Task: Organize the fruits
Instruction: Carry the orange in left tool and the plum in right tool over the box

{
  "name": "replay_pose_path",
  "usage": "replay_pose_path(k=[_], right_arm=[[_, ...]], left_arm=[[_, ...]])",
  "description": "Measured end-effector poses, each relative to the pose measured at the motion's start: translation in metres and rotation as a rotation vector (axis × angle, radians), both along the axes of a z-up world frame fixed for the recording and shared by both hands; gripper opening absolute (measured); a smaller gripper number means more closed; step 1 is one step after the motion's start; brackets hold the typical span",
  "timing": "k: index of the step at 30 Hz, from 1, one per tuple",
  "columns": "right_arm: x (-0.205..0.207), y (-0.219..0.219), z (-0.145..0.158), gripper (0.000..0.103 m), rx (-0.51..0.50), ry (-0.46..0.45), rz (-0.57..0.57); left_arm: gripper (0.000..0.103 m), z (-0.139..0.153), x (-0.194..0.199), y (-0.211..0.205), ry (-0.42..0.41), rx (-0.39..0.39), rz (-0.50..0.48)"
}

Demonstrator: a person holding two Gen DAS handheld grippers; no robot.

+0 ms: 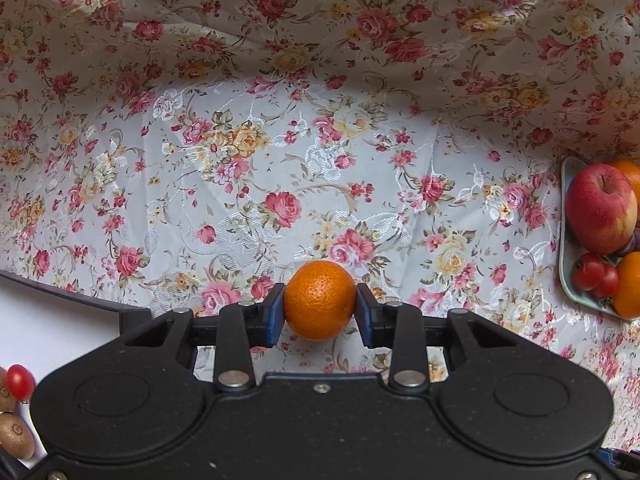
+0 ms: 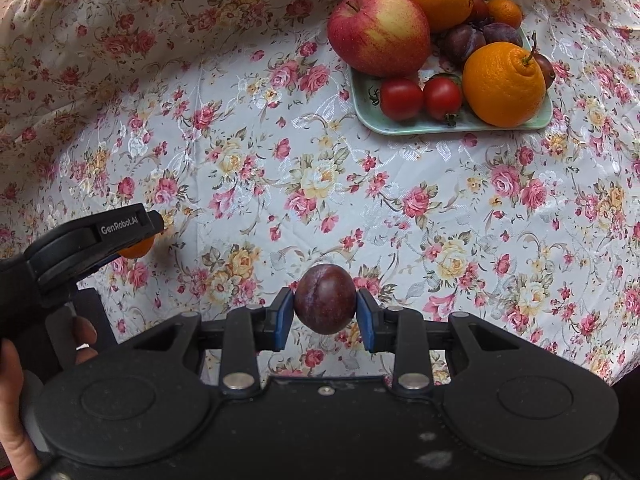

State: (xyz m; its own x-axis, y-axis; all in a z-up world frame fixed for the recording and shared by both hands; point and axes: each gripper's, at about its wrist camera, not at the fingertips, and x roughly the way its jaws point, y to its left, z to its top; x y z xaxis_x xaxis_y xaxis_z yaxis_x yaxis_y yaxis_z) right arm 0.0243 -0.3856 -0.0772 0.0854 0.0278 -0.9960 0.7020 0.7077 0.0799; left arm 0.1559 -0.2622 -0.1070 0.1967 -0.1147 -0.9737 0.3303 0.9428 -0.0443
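Observation:
My left gripper (image 1: 320, 307) is shut on a small orange mandarin (image 1: 320, 300), held above the floral cloth. My right gripper (image 2: 325, 314) is shut on a dark purple plum (image 2: 325, 303). A pale green tray (image 2: 366, 118) at the upper right of the right wrist view holds a red apple (image 2: 378, 30), two oranges, two cherry tomatoes (image 2: 420, 98), plums and a small mandarin. The same tray (image 1: 565, 276) sits at the right edge of the left wrist view. The left gripper with its mandarin (image 2: 136, 249) shows at the left of the right wrist view.
A floral tablecloth (image 1: 280, 160) covers the table and rises in folds at the back. At the lower left of the left wrist view, a white surface (image 1: 48, 320) carries a cherry tomato (image 1: 20, 380) and kiwis (image 1: 16, 434). A hand (image 2: 12, 420) grips the left tool.

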Motion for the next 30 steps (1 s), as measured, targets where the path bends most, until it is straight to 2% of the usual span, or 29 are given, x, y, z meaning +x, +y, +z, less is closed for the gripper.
replay_pose_path(k=[9,22,30], right_arm=[[-0.02,0.014,0.002,0.034,-0.012,0.001,0.008],[-0.042,0.051,0.002,0.034,-0.024,0.003,0.045],[-0.039,0.072,-0.003,0.034,-0.027,0.013,0.075]], left_arm=[[0.044,0.027,-0.023,0.011,-0.04,0.009,-0.011],[0.044,0.055,-0.053,0.05,-0.079,0.007,-0.012],[0.044,0.066,-0.05,0.089,-0.091,-0.003,0.051]])
